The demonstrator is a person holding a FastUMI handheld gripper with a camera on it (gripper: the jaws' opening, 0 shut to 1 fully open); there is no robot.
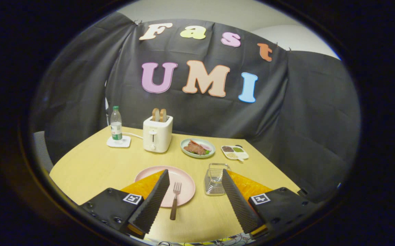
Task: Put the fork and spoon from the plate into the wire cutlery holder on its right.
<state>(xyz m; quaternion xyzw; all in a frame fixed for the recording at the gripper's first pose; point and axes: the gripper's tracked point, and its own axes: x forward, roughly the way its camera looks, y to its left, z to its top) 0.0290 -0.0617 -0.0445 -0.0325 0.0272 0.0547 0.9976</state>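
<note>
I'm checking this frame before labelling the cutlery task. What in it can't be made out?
- Spoon: the gripper's open fingers cover both sides of the pink plate, so a spoon may lie hidden there; the fork is plain.
- Wire cutlery holder: the right finger hides its right side, and its contents are too small to tell.
- Small divided dish: its fillings are too small to name.

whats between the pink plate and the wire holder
Bare tabletop separates the pink plate from the wire holder. The fork lies on the plate's right part, between the open gripper's fingers.
</note>
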